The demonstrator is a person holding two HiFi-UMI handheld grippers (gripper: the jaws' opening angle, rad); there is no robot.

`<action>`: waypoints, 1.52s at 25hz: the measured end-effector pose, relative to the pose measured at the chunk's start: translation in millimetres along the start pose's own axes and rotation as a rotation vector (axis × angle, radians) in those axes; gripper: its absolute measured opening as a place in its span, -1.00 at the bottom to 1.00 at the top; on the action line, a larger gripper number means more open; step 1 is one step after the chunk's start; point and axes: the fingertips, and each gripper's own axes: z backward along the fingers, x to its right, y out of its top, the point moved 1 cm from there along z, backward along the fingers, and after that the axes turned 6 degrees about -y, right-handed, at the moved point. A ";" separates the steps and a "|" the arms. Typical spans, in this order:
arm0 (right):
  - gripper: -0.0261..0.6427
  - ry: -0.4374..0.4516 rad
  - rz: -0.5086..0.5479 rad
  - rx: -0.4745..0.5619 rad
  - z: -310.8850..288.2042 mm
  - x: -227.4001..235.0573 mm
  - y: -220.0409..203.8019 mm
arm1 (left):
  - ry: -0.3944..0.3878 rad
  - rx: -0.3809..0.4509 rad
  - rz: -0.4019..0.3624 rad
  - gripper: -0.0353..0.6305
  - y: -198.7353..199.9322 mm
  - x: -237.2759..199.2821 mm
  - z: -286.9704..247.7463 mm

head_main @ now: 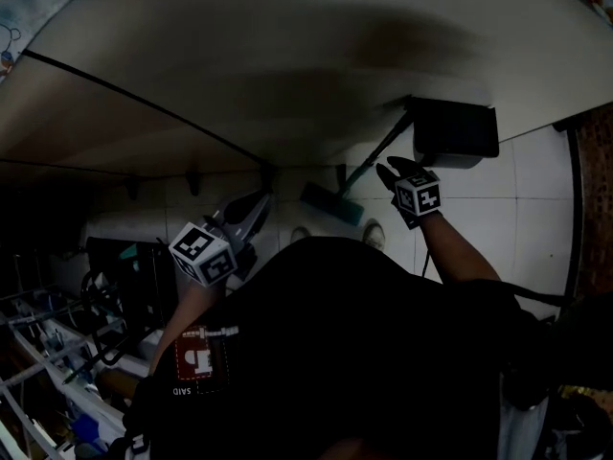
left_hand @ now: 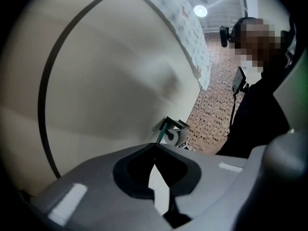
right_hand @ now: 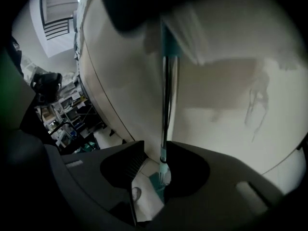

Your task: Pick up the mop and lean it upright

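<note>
The mop leans against the pale wall. In the head view its teal head [head_main: 331, 204] rests on the tiled floor, and its thin handle [head_main: 383, 149] slants up to the right. My right gripper [head_main: 395, 178] is at the handle just above the mop head. In the right gripper view the handle [right_hand: 167, 95] runs between the spread jaws, close to the right one, with the teal head [right_hand: 159, 183] below; this gripper is open. My left gripper [head_main: 257, 209] hangs to the left of the mop, jaws together and empty. In the left gripper view its tips [left_hand: 154, 147] meet, and the teal handle [left_hand: 161, 133] shows beyond.
A dark box [head_main: 456, 130] sits at the wall's foot, right behind the mop handle. Cluttered wire shelving [head_main: 57, 362] fills the lower left. A black cable [head_main: 144, 103] crosses the wall. The person's shoes [head_main: 374, 234] stand close to the mop head. A brick-patterned surface [head_main: 600, 209] borders the right.
</note>
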 end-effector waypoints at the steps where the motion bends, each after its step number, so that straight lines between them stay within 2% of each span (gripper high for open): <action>1: -0.43 -0.009 0.005 -0.019 -7.6 3.0 -6.2 | 0.006 -0.003 0.006 -0.90 -1.7 -0.6 2.4; 5: -0.32 -0.015 -0.005 -0.072 -36.8 9.3 -30.4 | 0.037 -0.019 0.032 -0.90 -11.3 -2.5 15.6; 8: -0.27 -0.004 -0.040 -0.058 -52.6 9.1 -34.8 | 0.062 -0.034 0.051 -0.90 -21.8 -3.8 25.3; 11: -0.27 -0.018 -0.060 -0.044 -70.1 16.4 -38.1 | 0.091 -0.053 0.079 -0.90 -32.7 -6.3 32.4; 14: -0.37 -0.025 -0.074 -0.010 -80.7 20.4 -30.6 | 0.101 -0.064 0.088 -0.90 -42.6 -8.7 37.8; 16: -0.54 -0.007 -0.061 0.004 -84.7 17.9 -27.6 | 0.107 -0.071 0.095 -0.90 -47.1 -9.5 40.1; 20: -0.54 0.038 -0.026 -0.005 -86.1 9.4 -25.7 | 0.115 -0.067 0.111 -0.90 -50.0 -10.7 41.4; 24: -0.54 0.108 0.097 -0.019 -72.3 -31.9 -16.4 | 0.099 -0.043 0.098 -0.90 -42.3 -11.3 47.1; 28: -0.54 0.174 0.200 -0.006 -40.2 -80.7 9.8 | 0.070 0.002 0.077 -0.90 -27.3 -2.3 54.6; 34: -0.54 0.203 0.279 0.047 4.9 -97.6 94.2 | 0.020 0.087 0.023 -0.90 14.1 3.1 27.7; 38: -0.54 0.239 0.332 0.102 51.3 -121.3 152.7 | -0.019 0.165 -0.040 -0.90 47.9 7.9 19.7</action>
